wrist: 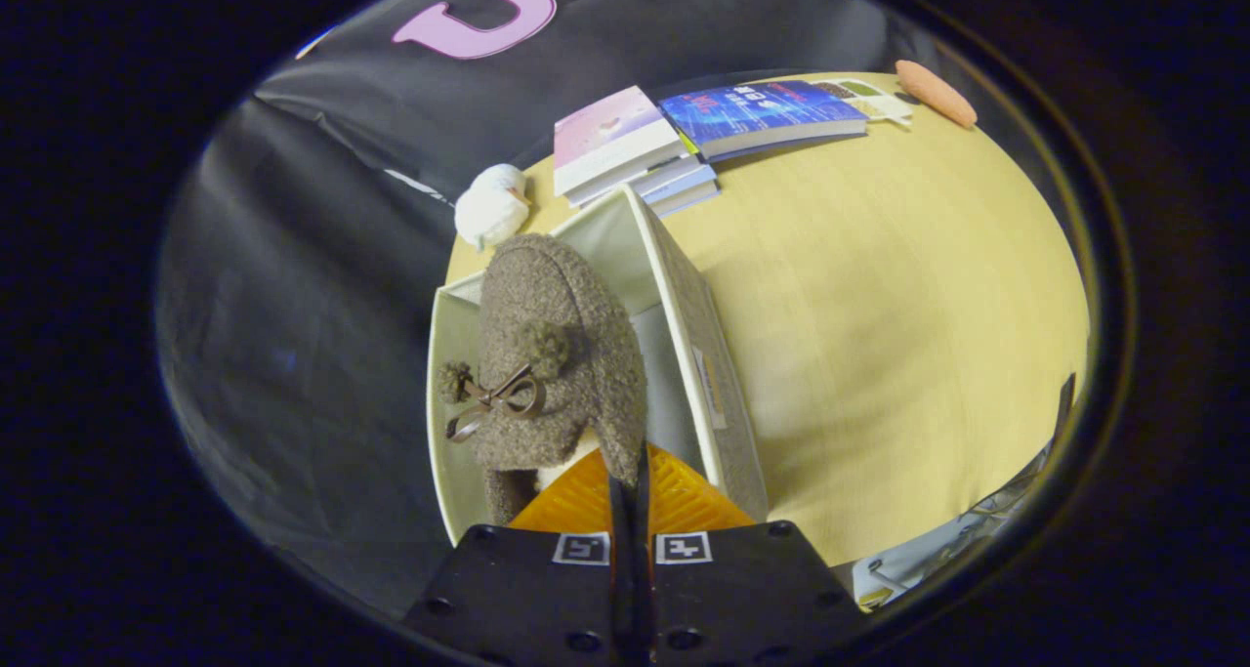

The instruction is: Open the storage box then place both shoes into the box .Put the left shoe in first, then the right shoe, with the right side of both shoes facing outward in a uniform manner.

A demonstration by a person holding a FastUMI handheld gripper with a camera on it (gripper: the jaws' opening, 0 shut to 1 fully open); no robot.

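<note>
- gripper [630, 472] pinches the fuzzy brown shoe [557, 345] by its collar, fingers nearly together
- shoe hangs inside the open white storage box [698, 354]
- books [684, 135] lie beyond the box

Your claw [630, 481] pinches the heel rim of a fuzzy brown shoe [557, 354] with a bow, hanging over the open white storage box [703, 354].

No readable text: print on blue book cover [762, 112] and storage box label [711, 386] too blurred.
</note>
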